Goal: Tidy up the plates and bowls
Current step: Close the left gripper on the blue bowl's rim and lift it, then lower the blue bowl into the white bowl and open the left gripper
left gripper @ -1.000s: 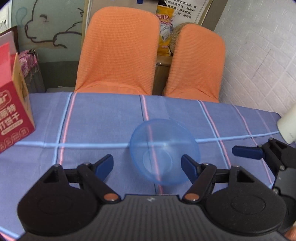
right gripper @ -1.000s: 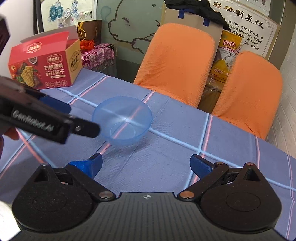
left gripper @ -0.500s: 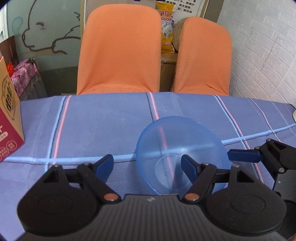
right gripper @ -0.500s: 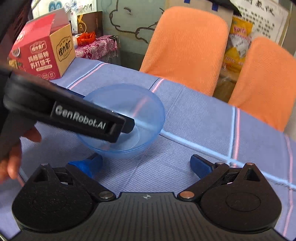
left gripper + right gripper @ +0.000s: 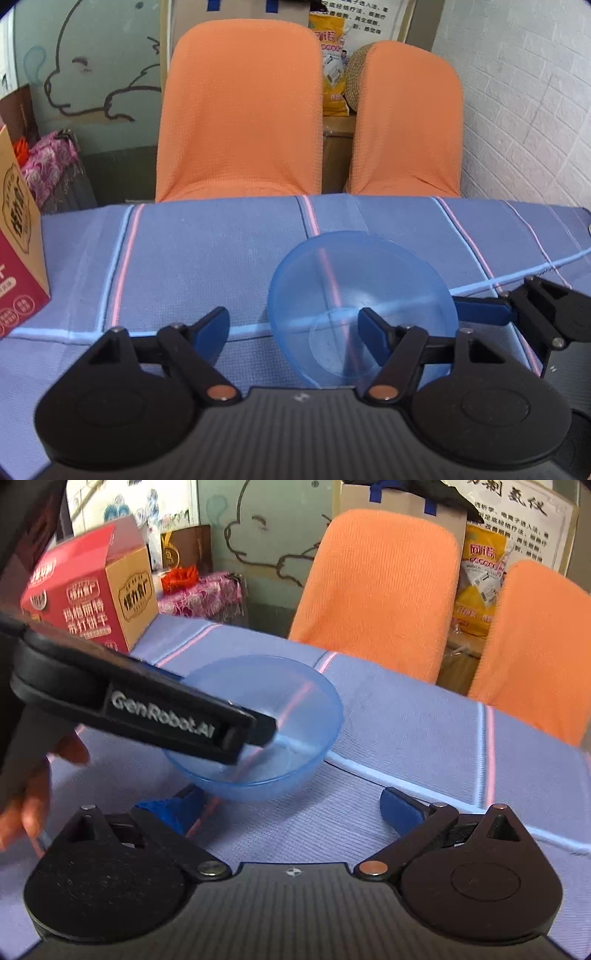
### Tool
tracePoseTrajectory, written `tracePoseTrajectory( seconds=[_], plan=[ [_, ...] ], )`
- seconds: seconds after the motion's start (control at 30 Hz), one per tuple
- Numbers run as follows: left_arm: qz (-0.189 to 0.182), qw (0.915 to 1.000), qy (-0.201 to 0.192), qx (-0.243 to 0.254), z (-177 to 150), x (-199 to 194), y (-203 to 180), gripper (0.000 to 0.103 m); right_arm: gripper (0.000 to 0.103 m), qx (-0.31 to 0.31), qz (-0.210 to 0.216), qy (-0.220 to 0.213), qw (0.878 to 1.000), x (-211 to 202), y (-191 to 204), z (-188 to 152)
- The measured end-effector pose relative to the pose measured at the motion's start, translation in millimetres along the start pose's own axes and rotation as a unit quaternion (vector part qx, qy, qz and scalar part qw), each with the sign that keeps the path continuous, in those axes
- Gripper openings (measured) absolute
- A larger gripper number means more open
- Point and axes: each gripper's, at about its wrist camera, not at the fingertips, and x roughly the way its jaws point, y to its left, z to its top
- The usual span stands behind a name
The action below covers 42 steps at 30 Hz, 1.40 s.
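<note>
A translucent blue bowl [image 5: 360, 291] [image 5: 295, 701] stands upright on the blue striped tablecloth [image 5: 207, 258]. My left gripper [image 5: 291, 326] straddles its near left rim, one finger inside the bowl and the other outside on the cloth. The jaws are closing, and the pads are still apart from the rim. In the right wrist view the left gripper [image 5: 269, 731] reaches into the bowl from the left. My right gripper [image 5: 288, 806] is open just in front of the bowl with nothing between its fingers. One of its blue fingers [image 5: 480, 313] lies by the bowl's right side.
A red cracker box [image 5: 88, 602] [image 5: 18, 266] stands at the table's left. Two orange-covered chairs [image 5: 240, 110] [image 5: 406, 118] are pushed against the far edge. A white brick wall [image 5: 524, 110] is on the right. A person's hand [image 5: 33, 794] holds the left gripper.
Both grippers came down and closer to the bowl. The left gripper's right finger went into the bowl, and its jaws have narrowed a little.
</note>
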Motion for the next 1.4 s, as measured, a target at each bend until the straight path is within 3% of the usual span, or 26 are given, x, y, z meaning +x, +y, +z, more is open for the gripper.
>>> tracePoseTrajectory(
  seconds=[0.07, 0.13, 0.23, 0.3, 0.37, 0.5, 0.77, 1.2, 1.4],
  plan=[
    [-0.023, 0.9997, 0.006, 0.01, 0.0, -1.9, -4.0, 0.049, 0.087, -0.003, 0.0, -0.004, 1.0, 1.1, 2.0, 1.4],
    [-0.037, 0.999, 0.011, 0.024, -0.4, -8.6, -7.6, 0.047, 0.087, -0.02, 0.012, -0.012, 1.0, 0.3, 7.7, 4.3],
    [-0.022, 0.9987, -0.002, 0.047, -2.7, -23.2, -12.4, 0.047, 0.088, -0.081, 0.008, -0.05, 0.995, -15.6, 24.6, 6.0],
    [-0.033, 0.9988, 0.002, 0.037, -3.1, -29.3, -10.1, 0.047, 0.088, -0.112, 0.0, -0.07, 0.991, -28.0, 32.4, 4.9],
    [-0.043, 0.9987, 0.009, 0.026, -3.8, -34.3, -8.8, 0.047, 0.088, -0.104, 0.005, -0.075, 0.992, -37.3, 32.1, 5.4],
    [-0.052, 0.9981, 0.022, 0.024, -8.9, -44.1, -15.2, 0.047, 0.088, -0.089, 0.013, -0.067, 0.994, -52.7, 30.4, 3.4],
    [-0.076, 0.9953, 0.044, 0.041, -33.0, -78.6, -60.1, 0.049, 0.088, -0.043, 0.024, -0.008, 0.999, -78.4, 35.1, 0.0],
    [-0.162, 0.9805, 0.039, 0.104, -92.6, -158.3, -185.6, 0.052, 0.089, 0.02, -0.023, 0.015, 0.999, -201.9, 18.6, -76.4],
    [-0.176, 0.9734, 0.042, 0.14, -127.8, -183.2, -230.8, 0.054, 0.09, 0.037, -0.051, 0.022, 0.998, -247.1, 18.9, -119.2]
  ],
)
